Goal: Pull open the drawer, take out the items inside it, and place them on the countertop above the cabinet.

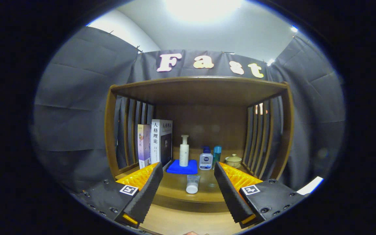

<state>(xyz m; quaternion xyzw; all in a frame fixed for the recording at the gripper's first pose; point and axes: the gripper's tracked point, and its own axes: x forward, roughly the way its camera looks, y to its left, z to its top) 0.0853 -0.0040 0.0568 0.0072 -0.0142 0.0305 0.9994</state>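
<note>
Facing the countertop point(175, 187), fingers point(148, 189) spread wide, white tube point(193, 183) lying between them.

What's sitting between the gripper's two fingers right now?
In the gripper view, a small white tube lies on the wooden countertop between the open gripper fingers, cap end toward the camera. Neither finger touches it.

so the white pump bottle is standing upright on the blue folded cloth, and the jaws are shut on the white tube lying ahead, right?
Not quite. In the gripper view the gripper has its jaws open, with the white tube lying untouched between them. The white pump bottle does stand upright on the blue folded cloth.
</note>
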